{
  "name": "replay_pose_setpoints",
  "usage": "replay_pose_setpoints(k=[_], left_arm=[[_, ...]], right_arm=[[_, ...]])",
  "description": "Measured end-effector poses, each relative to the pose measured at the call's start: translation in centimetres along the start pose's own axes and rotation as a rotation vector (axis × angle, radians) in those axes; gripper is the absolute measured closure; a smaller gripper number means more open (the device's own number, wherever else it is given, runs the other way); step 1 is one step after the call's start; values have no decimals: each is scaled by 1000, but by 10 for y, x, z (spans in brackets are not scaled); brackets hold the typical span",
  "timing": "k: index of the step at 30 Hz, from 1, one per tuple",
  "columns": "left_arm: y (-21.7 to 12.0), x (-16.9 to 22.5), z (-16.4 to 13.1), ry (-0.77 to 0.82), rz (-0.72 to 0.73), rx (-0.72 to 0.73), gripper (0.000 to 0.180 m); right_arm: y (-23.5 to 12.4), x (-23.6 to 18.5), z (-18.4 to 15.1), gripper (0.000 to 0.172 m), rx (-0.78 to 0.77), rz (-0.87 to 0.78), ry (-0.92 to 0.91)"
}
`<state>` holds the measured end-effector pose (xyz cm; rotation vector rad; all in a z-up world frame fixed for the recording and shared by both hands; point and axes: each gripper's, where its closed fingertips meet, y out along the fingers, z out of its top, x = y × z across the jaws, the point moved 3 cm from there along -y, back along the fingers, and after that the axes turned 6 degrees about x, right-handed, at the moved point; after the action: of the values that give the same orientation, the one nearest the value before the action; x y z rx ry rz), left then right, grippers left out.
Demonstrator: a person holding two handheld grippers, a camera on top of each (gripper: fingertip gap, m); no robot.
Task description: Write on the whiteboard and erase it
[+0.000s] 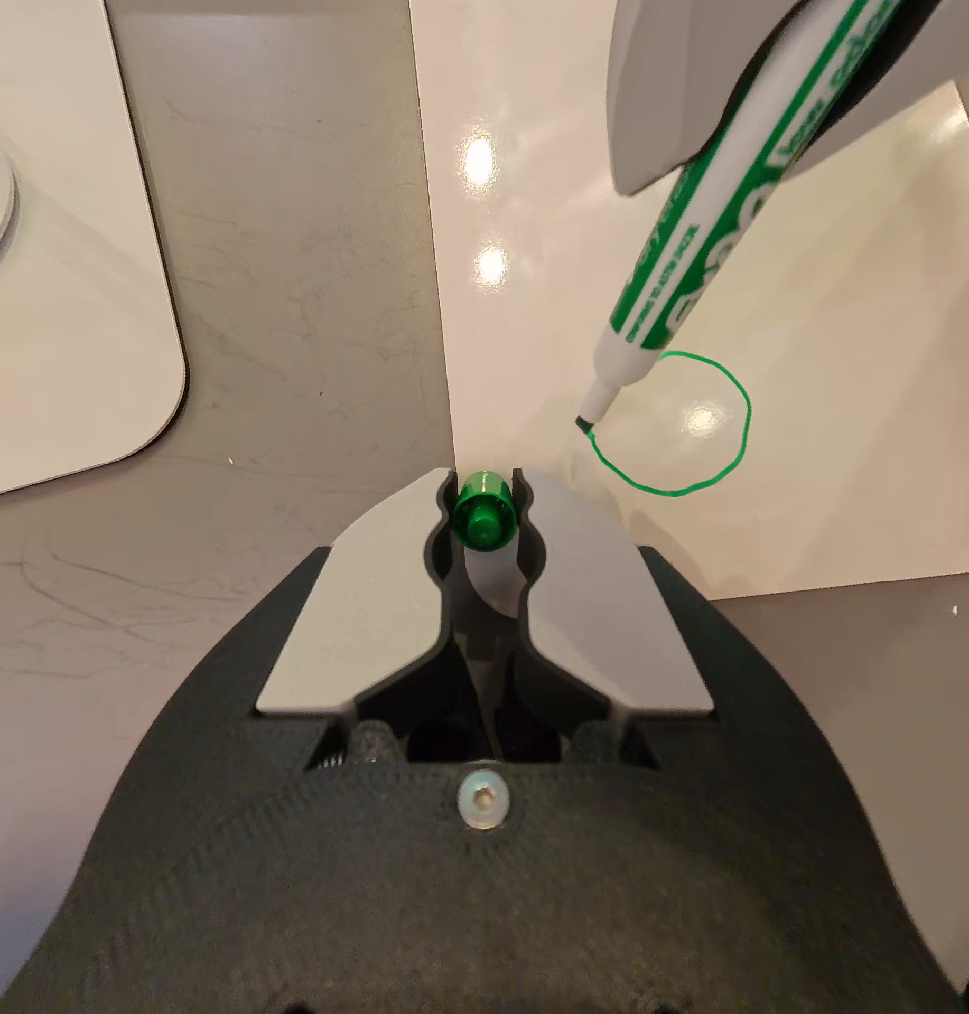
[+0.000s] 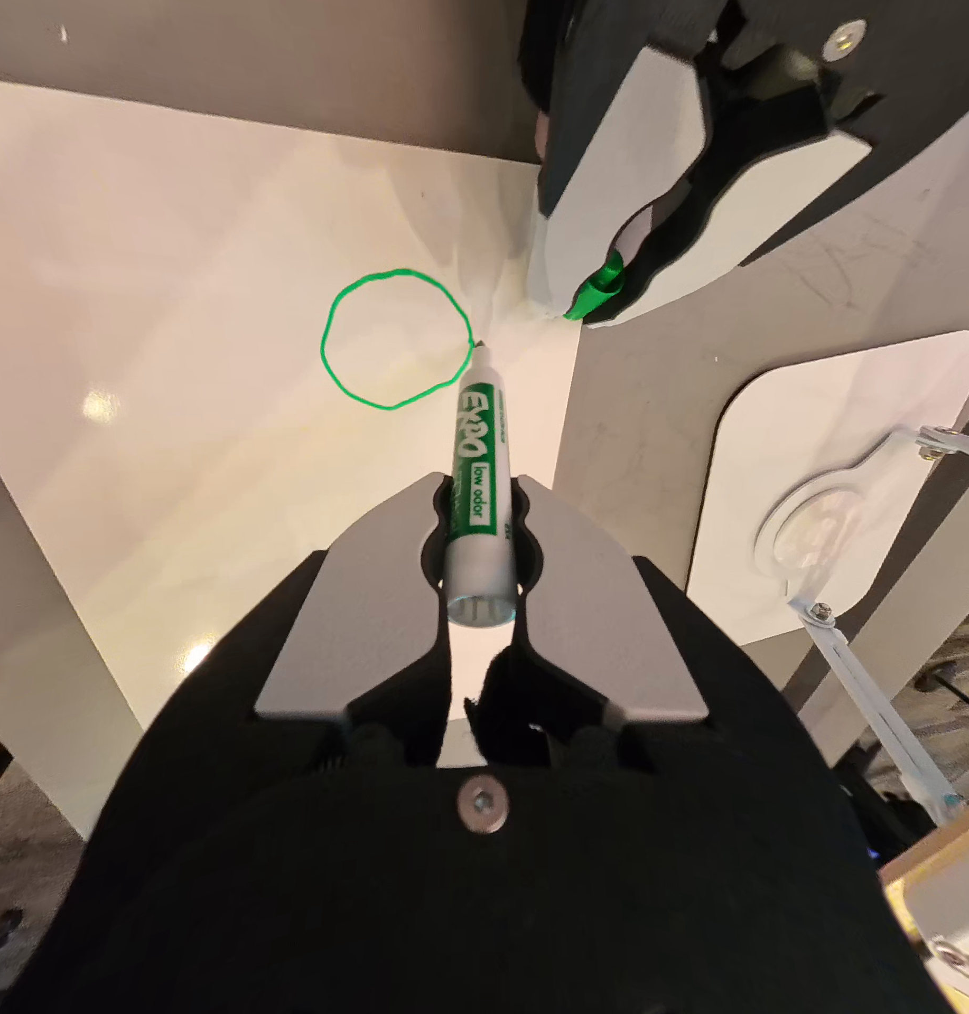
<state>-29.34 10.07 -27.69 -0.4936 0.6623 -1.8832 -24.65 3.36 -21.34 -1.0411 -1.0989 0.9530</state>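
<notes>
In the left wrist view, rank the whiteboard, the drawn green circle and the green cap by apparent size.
1. Whiteboard, largest though partly cut off.
2. Green circle.
3. Green cap, smallest, though it sits nearest the camera in the left gripper.

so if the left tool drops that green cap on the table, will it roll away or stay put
The green cap looks like a short, smooth, round cylinder, so on its side it would probably roll. Its glossy plastic suggests it is light, stiff and somewhat slippery. The table looks flat and hard, so little would stop it.
</notes>
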Motion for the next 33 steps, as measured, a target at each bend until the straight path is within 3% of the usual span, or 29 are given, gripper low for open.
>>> replay_pose_setpoints(k=[14, 33], left_arm=[[0, 0, 0, -2, -4, -1, 161], [0, 0, 0, -3, -8, -1, 161]], right_arm=[[-15, -6, -37, 151, -29, -26, 55], [-6, -4, -29, 151, -50, -19, 17]])
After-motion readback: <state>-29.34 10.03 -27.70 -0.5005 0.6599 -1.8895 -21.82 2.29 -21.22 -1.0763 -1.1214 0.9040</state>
